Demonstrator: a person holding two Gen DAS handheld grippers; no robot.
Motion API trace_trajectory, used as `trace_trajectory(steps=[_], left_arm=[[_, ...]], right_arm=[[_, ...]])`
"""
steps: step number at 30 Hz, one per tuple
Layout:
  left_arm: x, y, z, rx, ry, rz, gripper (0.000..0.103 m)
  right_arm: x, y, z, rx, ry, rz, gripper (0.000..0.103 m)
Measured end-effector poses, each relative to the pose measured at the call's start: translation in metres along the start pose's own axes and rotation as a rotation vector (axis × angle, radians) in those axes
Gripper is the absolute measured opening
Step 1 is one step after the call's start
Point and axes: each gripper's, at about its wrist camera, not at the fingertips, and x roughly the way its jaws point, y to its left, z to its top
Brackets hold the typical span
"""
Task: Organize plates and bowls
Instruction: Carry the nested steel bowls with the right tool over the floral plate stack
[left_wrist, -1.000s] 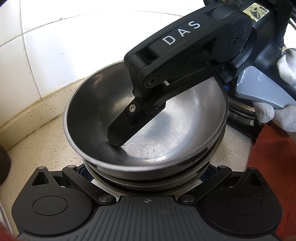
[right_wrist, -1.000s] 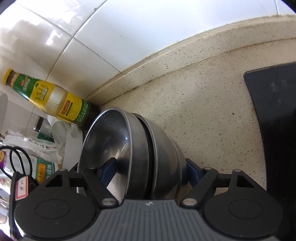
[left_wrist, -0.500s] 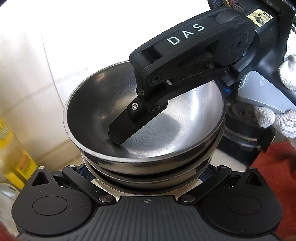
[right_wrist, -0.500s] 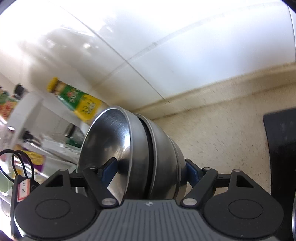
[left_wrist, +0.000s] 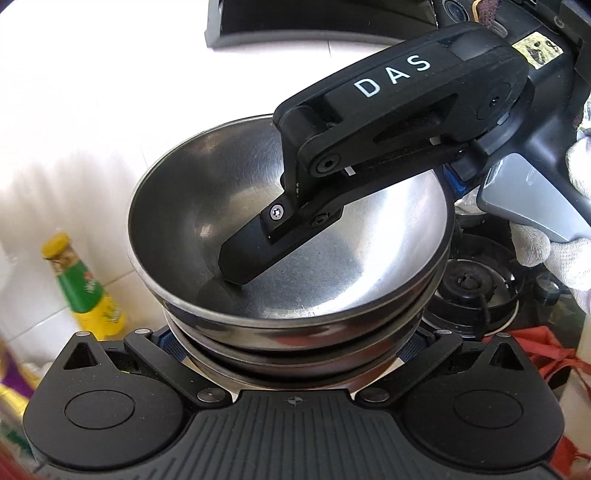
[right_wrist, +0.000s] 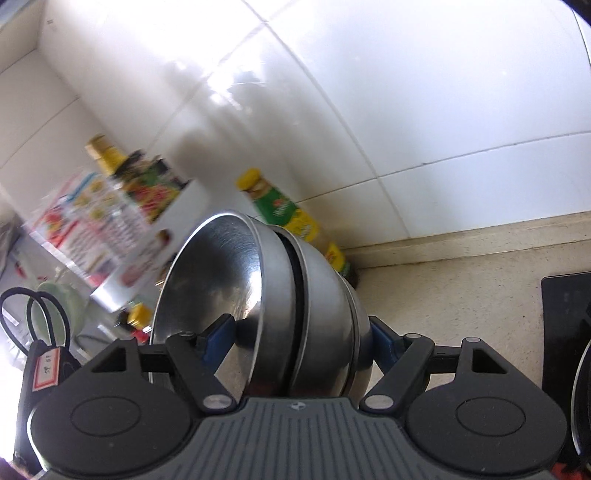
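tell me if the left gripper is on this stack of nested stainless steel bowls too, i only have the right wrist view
Observer: Yes. In the left wrist view the left gripper is clamped on the lower bowls of the stack of nested stainless steel bowls, with one blue pad on each side.
Operator: anything near the stack that i can't see
Observer: A black gas burner shows just past the stack's right rim in that view.
Operator: and what's holding my gripper
Observer: A white-gloved hand holds the right gripper at its grey trigger.
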Motion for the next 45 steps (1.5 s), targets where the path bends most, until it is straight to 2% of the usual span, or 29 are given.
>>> trace_trajectory(steps=[6, 11, 16, 18, 24, 26, 28, 35, 45], left_arm=[[-0.036, -0.030, -0.006, -0.032, 0.025, 0.062, 0.103], [-0.060, -0.061, -0.019, -0.073, 0.062, 0.105, 0.103], [-0.076, -0.092, -0.037, -0.113, 0.110, 0.125, 0.103], [-0.083, -0.093, -0.040, -0.131, 0.130, 0.132, 0.103], [-0.093, -0.119, -0.077, -0.181, 0.192, 0.151, 0.103], [-0.080, -0.108, -0.090, -0.207, 0.214, 0.151, 0.103], [-0.089, -0.103, -0.101, -0.223, 0.226, 0.156, 0.103], [-0.066, -0.094, -0.135, -0.295, 0.283, 0.135, 0.103], [-0.034, -0.087, -0.168, -0.323, 0.352, 0.092, 0.103]], right_arm=[[-0.023, 0.025, -0.023, -0.046, 0.034, 0.046, 0.074], [-0.026, 0.039, -0.051, -0.066, 0.087, 0.081, 0.074], [-0.031, 0.039, -0.085, -0.062, 0.149, 0.110, 0.074], [-0.030, 0.040, -0.098, -0.063, 0.173, 0.117, 0.074], [-0.017, 0.034, -0.136, -0.039, 0.243, 0.141, 0.074], [-0.010, 0.032, -0.145, -0.028, 0.263, 0.144, 0.074], [-0.002, 0.028, -0.153, -0.008, 0.280, 0.149, 0.074], [0.035, 0.008, -0.175, 0.035, 0.332, 0.130, 0.074], [0.064, -0.017, -0.194, 0.070, 0.375, 0.097, 0.073]])
